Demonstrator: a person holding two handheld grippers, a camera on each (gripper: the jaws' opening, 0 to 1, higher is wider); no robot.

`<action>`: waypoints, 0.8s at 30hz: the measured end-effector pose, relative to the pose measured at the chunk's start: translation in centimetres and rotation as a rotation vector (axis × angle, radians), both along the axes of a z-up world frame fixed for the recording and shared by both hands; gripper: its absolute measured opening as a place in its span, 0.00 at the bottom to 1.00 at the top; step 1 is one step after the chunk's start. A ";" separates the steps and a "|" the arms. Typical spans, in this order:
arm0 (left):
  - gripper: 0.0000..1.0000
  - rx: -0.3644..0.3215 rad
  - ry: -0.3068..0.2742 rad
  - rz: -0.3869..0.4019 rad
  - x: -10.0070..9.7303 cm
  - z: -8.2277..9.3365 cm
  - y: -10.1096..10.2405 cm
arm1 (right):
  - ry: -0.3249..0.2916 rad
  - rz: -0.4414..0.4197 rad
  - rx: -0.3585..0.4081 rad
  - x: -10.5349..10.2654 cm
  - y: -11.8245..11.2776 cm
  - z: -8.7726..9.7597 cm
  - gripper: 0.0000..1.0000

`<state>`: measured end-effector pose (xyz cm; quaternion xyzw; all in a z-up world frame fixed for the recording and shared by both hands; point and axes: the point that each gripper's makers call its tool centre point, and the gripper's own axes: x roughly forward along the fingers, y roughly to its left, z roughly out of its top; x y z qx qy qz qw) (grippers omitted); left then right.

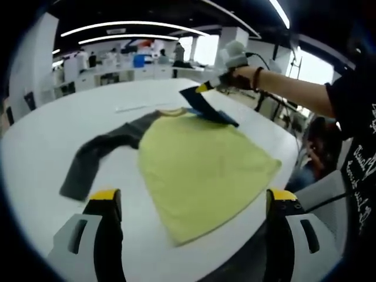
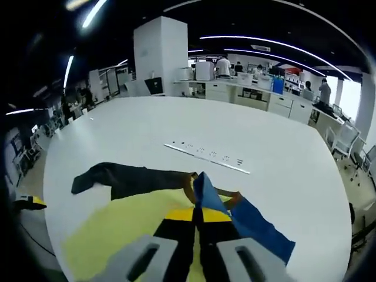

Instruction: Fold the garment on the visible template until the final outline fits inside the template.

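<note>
The right gripper (image 2: pixel 198 226) is clamping its yellow-tipped jaws together on the blue sleeve (image 2: pixel 247 220) of the garment, and is lifting that sleeve off the cloth below. In the left gripper view the same right gripper (image 1: pixel 207 87) is hanging above the far shoulder, with the blue sleeve (image 1: pixel 208 108) draping down from it.

The left gripper (image 1: pixel 194 202) is standing with its jaws wide apart, grasping nothing, near the garment's lower hem.

The yellow long-sleeved cloth garment (image 1: pixel 202 167) is lying flat on the round white table (image 1: pixel 41 147), body spread out and near the table's edge. Its dark grey sleeve (image 1: pixel 97 155) is stretching out sideways, fully extended.

A thin white strip with dark marks (image 2: pixel 205 157) is lying on the table beyond the collar; whether it belongs to the template cannot be told. No template outline is discernible around the garment.

Judgement: the work is at an early stage. One sleeve is being taken up for folding inward; the grey sleeve and the body folds appear not yet done.
</note>
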<state>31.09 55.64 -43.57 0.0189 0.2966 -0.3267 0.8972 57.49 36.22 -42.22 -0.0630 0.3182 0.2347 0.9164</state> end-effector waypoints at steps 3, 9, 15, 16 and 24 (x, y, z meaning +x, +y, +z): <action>0.99 0.002 0.000 0.001 -0.1 0.1 -0.1 | 0.000 0.017 -0.010 0.0 0.7 -0.1 0.00; 0.99 0.008 0.007 0.003 -0.2 -0.1 0.0 | 0.002 0.050 -0.018 -0.6 2.6 -0.2 0.00; 0.99 0.006 0.012 0.003 -0.2 -0.3 0.0 | -0.005 0.104 -0.050 -1.1 4.4 -0.2 0.00; 0.99 0.007 0.013 0.003 -0.3 -0.3 0.0 | -0.007 0.110 -0.053 -1.3 4.6 -0.3 0.00; 0.99 0.018 0.021 -0.003 -0.6 -0.5 -0.1 | -0.007 0.166 -0.073 -1.5 6.7 -0.7 0.00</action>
